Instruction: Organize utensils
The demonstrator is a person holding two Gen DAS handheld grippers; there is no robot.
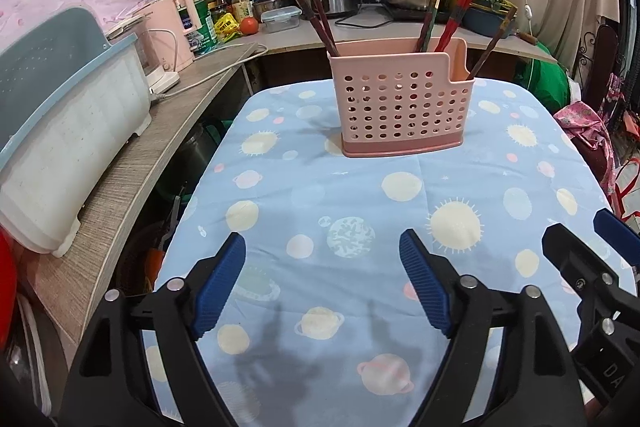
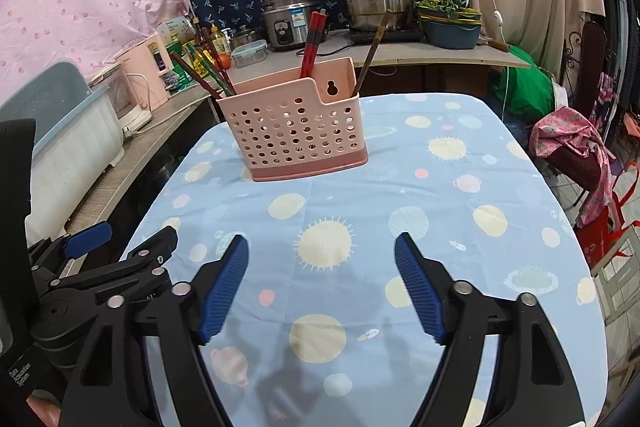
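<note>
Both grippers empty, jaws wide apart: left gripper (image 1: 322,247), right gripper (image 2: 322,247). Caddy (image 1: 400,107) sits at twelve o'clock, chopsticks (image 1: 316,15) standing upright inside; left looks squarer on.

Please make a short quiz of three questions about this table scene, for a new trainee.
1. True or false: the left tool holds a chopstick.
2. Where are the chopsticks now? A) flat on the tablecloth B) standing in the pink holder C) in the blue bowl
3. Fill in: between the pads of the right tool there is ____.

Key: 1 false, it is open and empty; 2 B; 3 nothing.
</note>
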